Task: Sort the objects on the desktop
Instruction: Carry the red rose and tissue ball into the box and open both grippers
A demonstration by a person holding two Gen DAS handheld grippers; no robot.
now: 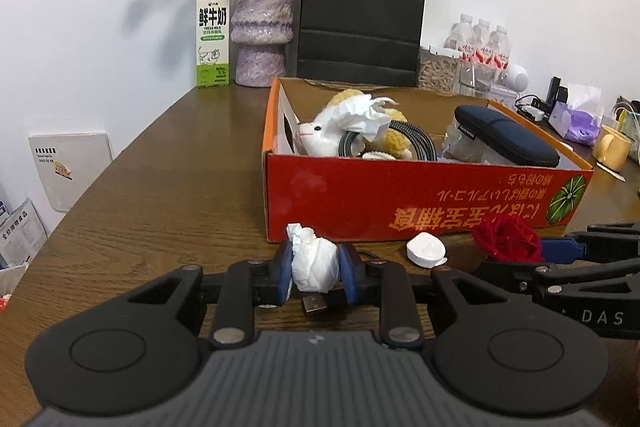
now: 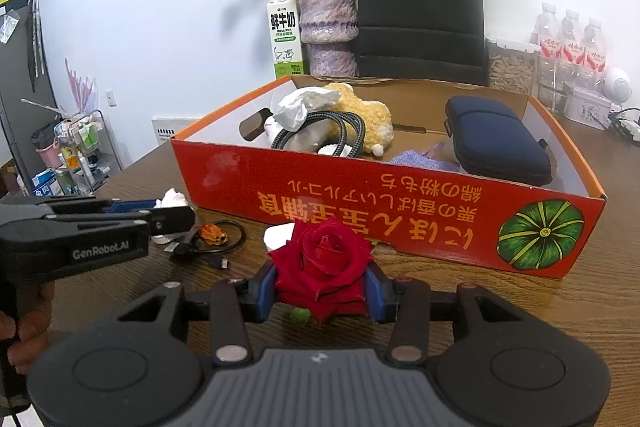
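now left fingers [image 1: 315,269] pinch a tissue wad [image 1: 314,263]; right fingers [image 2: 320,291] clamp a red rose [image 2: 322,259].

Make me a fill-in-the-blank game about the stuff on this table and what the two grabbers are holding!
1. The left gripper squeezes a crumpled white ____.
2. The right gripper holds a ____ rose.
3. The milk carton stands next to the purple ____.
4. The plush toy lies inside the ____ box.

Missing words: tissue; red; vase; orange
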